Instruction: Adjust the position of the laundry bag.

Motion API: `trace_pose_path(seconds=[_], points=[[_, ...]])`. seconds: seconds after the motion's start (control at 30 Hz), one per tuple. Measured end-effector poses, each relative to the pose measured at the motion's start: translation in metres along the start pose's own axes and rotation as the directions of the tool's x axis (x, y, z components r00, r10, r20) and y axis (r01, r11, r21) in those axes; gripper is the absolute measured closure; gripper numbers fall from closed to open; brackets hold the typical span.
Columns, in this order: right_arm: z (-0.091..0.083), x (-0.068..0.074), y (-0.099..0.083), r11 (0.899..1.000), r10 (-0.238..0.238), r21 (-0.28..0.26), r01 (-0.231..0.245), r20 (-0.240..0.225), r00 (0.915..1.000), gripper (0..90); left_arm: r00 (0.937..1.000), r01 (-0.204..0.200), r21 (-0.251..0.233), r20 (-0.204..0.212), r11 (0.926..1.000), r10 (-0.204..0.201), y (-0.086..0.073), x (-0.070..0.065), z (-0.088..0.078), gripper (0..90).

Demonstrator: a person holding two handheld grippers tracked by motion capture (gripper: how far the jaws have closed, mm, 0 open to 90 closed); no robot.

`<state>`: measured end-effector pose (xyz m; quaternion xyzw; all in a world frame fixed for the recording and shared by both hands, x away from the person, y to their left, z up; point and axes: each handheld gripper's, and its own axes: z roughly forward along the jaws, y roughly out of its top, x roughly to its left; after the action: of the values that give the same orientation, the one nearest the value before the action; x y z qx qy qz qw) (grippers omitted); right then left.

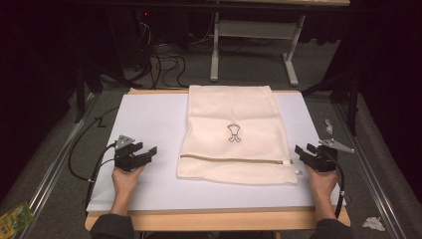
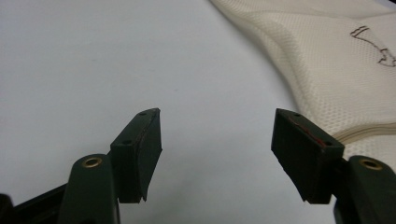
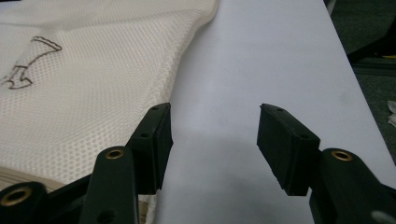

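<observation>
Both grippers, the left gripper (image 1: 144,152) and the right gripper (image 1: 304,152), stand wide open and hold nothing, flanking the cream mesh bag (image 1: 234,134) that lies flat and untouched between them on the white table (image 1: 144,119), so the handling seems not yet begun.

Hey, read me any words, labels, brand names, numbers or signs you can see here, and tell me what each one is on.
No readable text anywhere.
Mesh bag: a small dark outline drawing, a picture and not letters.
Green packet on the floor at lower left: printed, but too small and blurred to read.
Small tag at the bag's zipper end: too small to tell whether it bears text.
</observation>
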<state>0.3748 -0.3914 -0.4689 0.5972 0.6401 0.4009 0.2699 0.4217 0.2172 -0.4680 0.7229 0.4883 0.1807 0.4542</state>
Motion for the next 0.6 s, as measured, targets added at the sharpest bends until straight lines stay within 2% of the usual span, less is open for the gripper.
trace_pose_path(seconds=[0.03,0.1,0.17,0.27,0.3,0.37,0.4,0.6], points=[[0.000,0.000,0.000,1.000,0.000,0.000,0.000,0.000,1.0000,46.2,1.0000,-0.003,0.004,0.008,1.0000,0.003,0.002,-0.003,0.002,33.8],[-0.002,0.000,0.002,1.000,0.015,0.000,-0.015,-0.033,0.9993,48.1,0.9996,-0.012,0.011,0.024,0.9999,0.012,0.007,-0.010,0.005,33.9],[-0.003,0.001,0.002,1.000,0.019,-0.006,-0.019,-0.047,0.9987,49.0,0.9989,-0.016,0.025,0.045,0.9996,0.014,0.011,-0.017,0.010,34.1],[-0.008,0.007,0.004,0.999,0.028,-0.035,-0.031,-0.086,0.9959,48.0,0.9978,-0.025,0.071,0.063,0.9971,0.021,0.018,-0.029,0.020,35.1],[-0.008,0.009,0.005,0.999,0.031,-0.030,-0.034,-0.102,0.9944,47.9,0.9973,-0.028,0.080,0.070,0.9964,0.022,0.020,-0.034,0.022,35.0],[-0.008,0.013,0.007,1.000,0.007,0.004,-0.006,-0.099,0.9950,47.6,0.9951,-0.048,0.089,0.090,0.9949,0.039,0.024,-0.043,0.026,34.8],[-0.007,0.016,0.010,0.999,-0.010,0.030,0.013,-0.095,0.9955,45.7,0.9929,-0.032,0.100,0.118,0.9945,0.020,0.026,-0.049,0.032,34.8],[-0.002,0.019,0.009,0.997,0.005,0.082,0.002,-0.087,0.9962,42.5,0.9917,-0.026,0.137,0.129,0.9903,0.008,0.029,-0.060,0.046,34.4]])
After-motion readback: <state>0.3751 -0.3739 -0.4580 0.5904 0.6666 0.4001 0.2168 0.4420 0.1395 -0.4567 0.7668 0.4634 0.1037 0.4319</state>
